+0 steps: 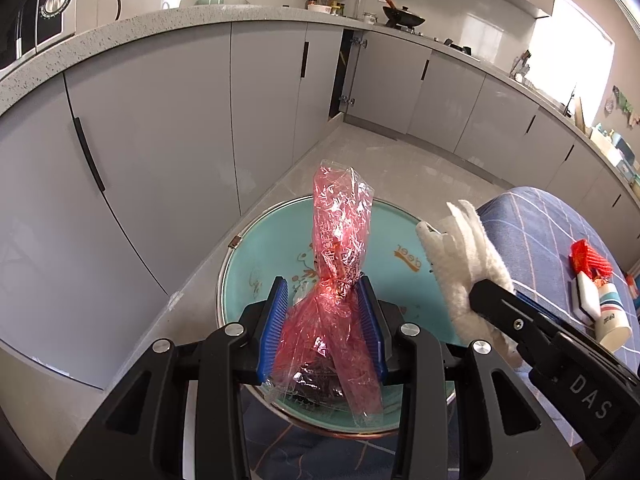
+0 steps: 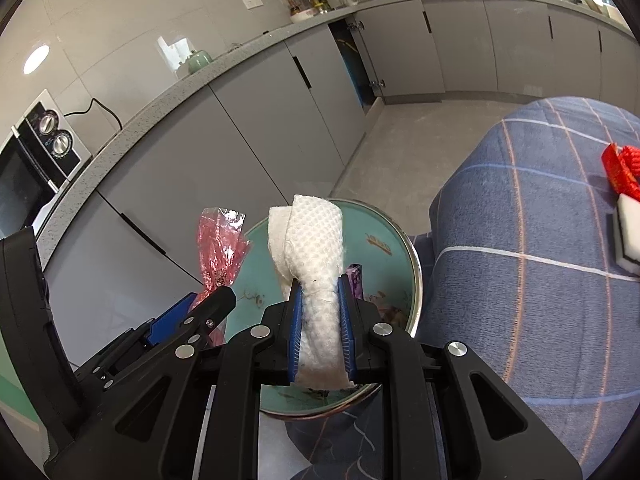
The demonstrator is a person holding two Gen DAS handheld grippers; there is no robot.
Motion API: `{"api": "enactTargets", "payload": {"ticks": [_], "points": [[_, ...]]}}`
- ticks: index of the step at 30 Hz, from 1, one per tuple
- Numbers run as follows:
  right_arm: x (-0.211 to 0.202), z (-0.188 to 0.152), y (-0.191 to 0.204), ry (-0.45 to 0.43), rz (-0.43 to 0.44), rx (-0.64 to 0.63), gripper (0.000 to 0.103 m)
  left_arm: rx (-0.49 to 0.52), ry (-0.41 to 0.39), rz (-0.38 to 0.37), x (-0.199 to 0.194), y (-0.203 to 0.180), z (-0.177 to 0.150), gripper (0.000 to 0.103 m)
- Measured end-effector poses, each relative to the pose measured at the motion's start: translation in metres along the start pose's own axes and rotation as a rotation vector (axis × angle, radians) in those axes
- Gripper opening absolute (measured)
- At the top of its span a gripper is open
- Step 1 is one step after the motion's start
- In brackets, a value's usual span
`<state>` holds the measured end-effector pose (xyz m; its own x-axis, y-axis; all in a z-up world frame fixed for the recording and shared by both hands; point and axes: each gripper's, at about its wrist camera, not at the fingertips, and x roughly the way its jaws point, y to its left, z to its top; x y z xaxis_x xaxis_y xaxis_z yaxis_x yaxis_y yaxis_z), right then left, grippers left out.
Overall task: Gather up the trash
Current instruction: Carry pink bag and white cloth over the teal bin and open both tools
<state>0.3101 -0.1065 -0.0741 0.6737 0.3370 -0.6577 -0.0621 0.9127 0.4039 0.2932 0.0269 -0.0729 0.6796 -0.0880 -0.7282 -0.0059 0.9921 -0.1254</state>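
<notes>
Left gripper (image 1: 322, 284): blue ribbed pads pinching a crumpled red transparent plastic wrapper (image 1: 340, 240), twisted at the pinch; its top sticks up past the fingertips and its lower end hangs toward the camera with something dark inside. Right gripper (image 2: 319, 280): pads clamped on a folded white textured paper towel (image 2: 312, 248), which stands up beyond the fingertips. Both pieces are held above a round teal bin with a metal rim (image 1: 240, 264), printed with cartoon figures and lettering, sitting on the grey tile floor (image 1: 380, 160) beside grey cabinet doors (image 1: 160, 120). A small purple packet (image 2: 355, 280) shows just behind the right finger, inside the bin's outline. To the right, a table covered in blue checked cloth (image 2: 520, 220) holds a red ribbed item (image 2: 622, 168) and a white sponge block (image 2: 628, 236).
</notes>
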Motion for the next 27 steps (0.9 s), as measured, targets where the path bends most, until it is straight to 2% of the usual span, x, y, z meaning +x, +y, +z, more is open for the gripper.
{"api": "enactTargets", "payload": {"ticks": [21,24,27], "points": [[0.045,0.004,-0.011,0.075,-0.008,0.033,0.02,-0.014,0.073,0.033,0.04,0.009,-0.006,0.036],[0.048,0.004,-0.011,0.079,-0.001,0.033,0.027,-0.013,0.076,0.04,0.042,0.008,-0.006,0.036],[0.048,0.003,-0.012,0.074,-0.001,0.031,0.027,-0.011,0.08,0.042,0.045,0.01,-0.007,0.036]]}}
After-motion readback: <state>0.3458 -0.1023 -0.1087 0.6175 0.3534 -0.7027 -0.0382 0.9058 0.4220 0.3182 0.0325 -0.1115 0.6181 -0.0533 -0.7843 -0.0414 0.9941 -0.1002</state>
